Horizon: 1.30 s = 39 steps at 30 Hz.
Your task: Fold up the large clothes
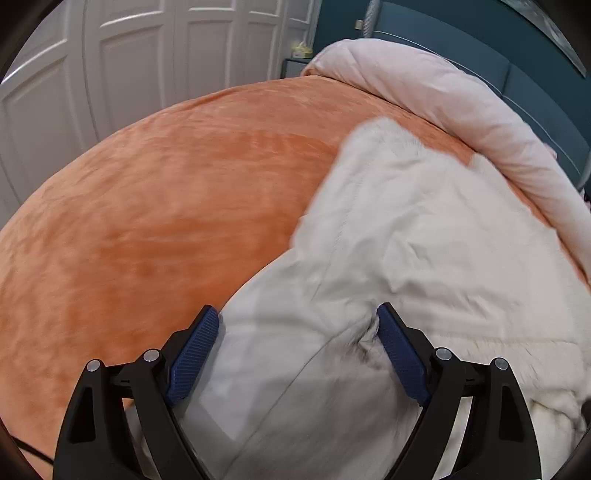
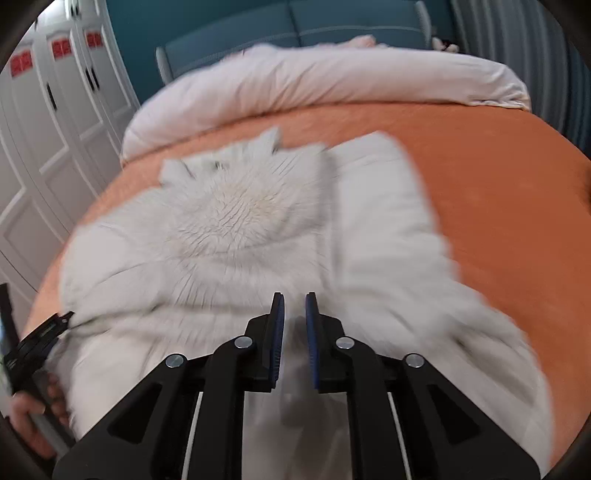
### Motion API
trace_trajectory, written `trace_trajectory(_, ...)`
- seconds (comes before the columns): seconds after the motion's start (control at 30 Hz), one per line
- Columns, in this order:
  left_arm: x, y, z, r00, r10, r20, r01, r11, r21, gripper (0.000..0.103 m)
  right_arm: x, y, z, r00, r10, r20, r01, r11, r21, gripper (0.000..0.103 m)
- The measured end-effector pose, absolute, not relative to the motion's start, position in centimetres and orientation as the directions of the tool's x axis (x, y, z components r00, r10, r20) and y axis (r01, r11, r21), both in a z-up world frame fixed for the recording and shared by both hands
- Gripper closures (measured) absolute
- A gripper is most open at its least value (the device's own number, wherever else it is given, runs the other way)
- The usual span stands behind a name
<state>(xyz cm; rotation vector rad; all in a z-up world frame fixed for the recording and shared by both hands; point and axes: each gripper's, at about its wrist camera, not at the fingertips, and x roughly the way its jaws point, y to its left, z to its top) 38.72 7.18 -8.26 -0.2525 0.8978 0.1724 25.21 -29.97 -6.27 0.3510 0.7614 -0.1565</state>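
Note:
A cream padded coat lies spread on the orange bedsheet. Its furry hood points toward the head of the bed. In the left wrist view the coat fills the right half of the frame. My left gripper is open wide just above a smooth panel of the coat, and one blue pad sits by a pucker in the fabric. My right gripper hovers over the coat's near part, its pads a narrow gap apart with nothing clamped between them. A hand holds the left gripper at the coat's left edge.
A rolled pink duvet lies across the head of the bed against a teal headboard. White wardrobe doors stand along the bed's left side. Bare orange sheet stretches left of the coat.

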Motion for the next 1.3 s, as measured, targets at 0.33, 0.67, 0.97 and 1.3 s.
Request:
trace_trajectory(0.33,20.7,15.1,-2.0,0.610,-0.062,-0.790,-0.202,0.952,-0.231,0.016,3.8,-35.2,-1.9,0.683,-0.041,-0.730,0.285,0.934,0.214,0.062)
trace_trajectory(0.67,9.9,19.1,-4.3,0.495,-0.036,-0.868,-0.332,0.915,-0.227,0.016,-4.3,-36.1,-5.1,0.596,0.023,-0.803,0.411,0.850,0.330,0.042)
trace_trajectory(0.97,1.8,21.3,2.9,0.580,0.132,-0.804,-0.305,0.950,-0.063,0.016,-7.0,-33.8,-3.2,0.638,-0.045,-0.769,0.356,0.902,0.243,0.033)
trace_trajectory(1.3,-0.6,13.0,1.3,0.501,-0.249,-0.829,-0.061,0.945,-0.321,0.016,-5.9,-34.5,-1.6,0.669,-0.068,-0.740,0.402,0.871,0.284,0.031)
